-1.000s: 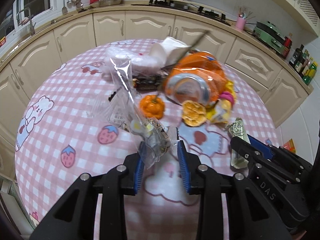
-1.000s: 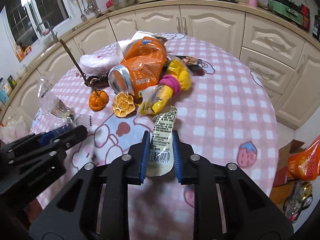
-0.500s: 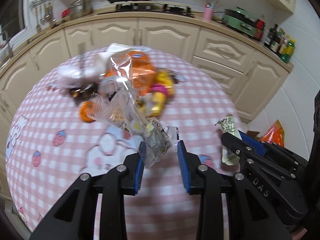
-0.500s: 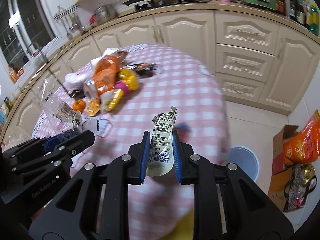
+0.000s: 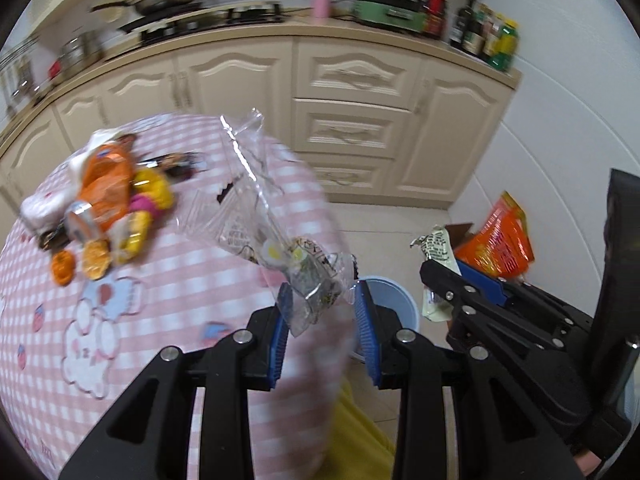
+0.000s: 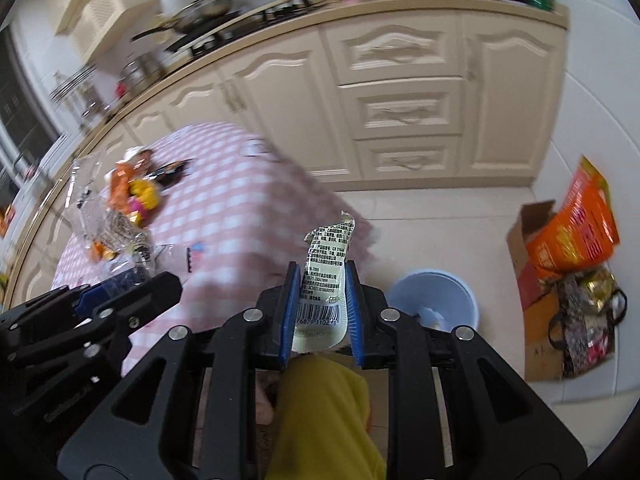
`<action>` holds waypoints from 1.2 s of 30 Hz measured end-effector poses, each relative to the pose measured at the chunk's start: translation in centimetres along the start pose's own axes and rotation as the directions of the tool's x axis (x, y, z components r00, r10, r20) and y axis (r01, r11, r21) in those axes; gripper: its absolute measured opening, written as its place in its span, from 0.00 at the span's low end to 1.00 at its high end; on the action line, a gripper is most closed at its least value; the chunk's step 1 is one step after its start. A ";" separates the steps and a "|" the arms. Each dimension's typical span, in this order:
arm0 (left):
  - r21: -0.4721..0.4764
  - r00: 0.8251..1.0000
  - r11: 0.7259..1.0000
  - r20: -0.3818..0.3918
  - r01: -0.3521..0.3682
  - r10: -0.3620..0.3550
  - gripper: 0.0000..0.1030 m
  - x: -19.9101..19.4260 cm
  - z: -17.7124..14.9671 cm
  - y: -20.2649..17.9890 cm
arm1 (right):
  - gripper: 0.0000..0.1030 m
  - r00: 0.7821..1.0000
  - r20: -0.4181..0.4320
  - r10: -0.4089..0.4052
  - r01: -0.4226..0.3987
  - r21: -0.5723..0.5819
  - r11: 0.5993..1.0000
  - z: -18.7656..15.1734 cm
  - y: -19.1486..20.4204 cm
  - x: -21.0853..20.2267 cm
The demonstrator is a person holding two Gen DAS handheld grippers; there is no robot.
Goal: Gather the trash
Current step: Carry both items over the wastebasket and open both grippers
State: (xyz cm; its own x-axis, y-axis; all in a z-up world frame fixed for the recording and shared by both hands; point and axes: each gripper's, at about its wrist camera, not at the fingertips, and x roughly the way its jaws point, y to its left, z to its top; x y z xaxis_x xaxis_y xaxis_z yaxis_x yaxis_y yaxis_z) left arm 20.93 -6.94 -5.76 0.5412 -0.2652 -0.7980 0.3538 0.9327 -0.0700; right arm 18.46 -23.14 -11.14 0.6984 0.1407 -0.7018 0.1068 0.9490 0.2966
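The left tongs (image 5: 322, 312) are closed on a crinkly clear plastic bag (image 5: 276, 236) with small bits of rubbish inside. The bag sticks up from between the blue pads and hangs in the air just past the edge of the round worktop (image 5: 168, 320), which wears a pink and white checked cloth with cartoon pictures.

The right tongs (image 6: 322, 304) are closed on a flat pale green wrapper (image 6: 326, 276) with black print and a barcode. The wrapper stands up between the pads.

A round light blue bin (image 6: 434, 300) sits on the pale tiled floor, close to the worktop. The right tongs with the wrapper are up in the air just to the left of the bin. In the left view the bin (image 5: 390, 300) shows right behind the left tongs.

More rubbish lies in a heap on the worktop, far from the bin: a squashed orange can (image 5: 100, 196), a yellow and pink wrapper (image 5: 148, 196) and a small orange pumpkin shape (image 5: 62, 268).

On the other side of the bin, a brown cardboard box (image 6: 536, 280) holds a shiny orange packet (image 6: 572, 224).
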 end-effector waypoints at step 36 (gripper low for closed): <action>0.127 0.973 0.991 -0.231 0.032 -0.002 0.60 11.6 -1.0 -10.3 | 0.23 0.972 -0.179 -0.151 0.198 0.291 0.936 -4.9 -14.8 3.6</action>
State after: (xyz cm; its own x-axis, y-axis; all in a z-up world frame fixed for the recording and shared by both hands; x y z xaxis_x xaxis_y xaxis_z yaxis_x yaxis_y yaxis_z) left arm 22.81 -19.34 -14.93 0.3497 -0.2030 -0.9146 0.4646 0.8853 -0.0189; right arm 15.89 -35.28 -21.22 0.5365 0.0443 -0.8427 0.4446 0.8339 0.3269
